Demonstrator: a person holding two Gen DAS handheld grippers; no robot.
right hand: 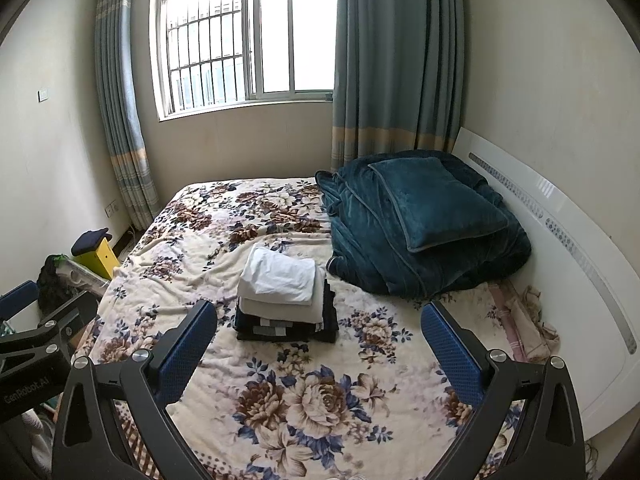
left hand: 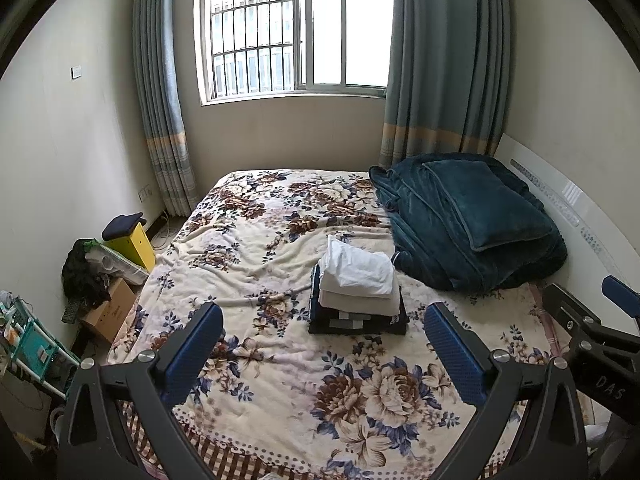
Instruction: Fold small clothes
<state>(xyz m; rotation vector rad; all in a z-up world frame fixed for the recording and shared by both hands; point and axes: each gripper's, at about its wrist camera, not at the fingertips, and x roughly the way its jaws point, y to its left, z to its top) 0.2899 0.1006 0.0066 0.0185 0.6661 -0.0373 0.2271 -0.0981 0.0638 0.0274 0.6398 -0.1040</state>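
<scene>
A stack of folded small clothes [left hand: 358, 292] sits on the floral bed cover [left hand: 280, 380], white piece on top, beige below, dark navy at the bottom. It also shows in the right wrist view [right hand: 284, 296]. My left gripper [left hand: 324, 320] is open and empty, held above the near part of the bed, short of the stack. My right gripper [right hand: 318, 320] is open and empty, also short of the stack, to the right of the left one. The right gripper shows at the right edge of the left wrist view [left hand: 600, 320].
A heaped teal blanket with a pillow [left hand: 472, 220] lies at the bed's far right, by the white headboard [right hand: 560, 240]. A yellow box [left hand: 134, 244], a cardboard box [left hand: 110, 314] and clutter stand on the floor at left. A pinkish cloth [right hand: 528, 320] lies near the headboard.
</scene>
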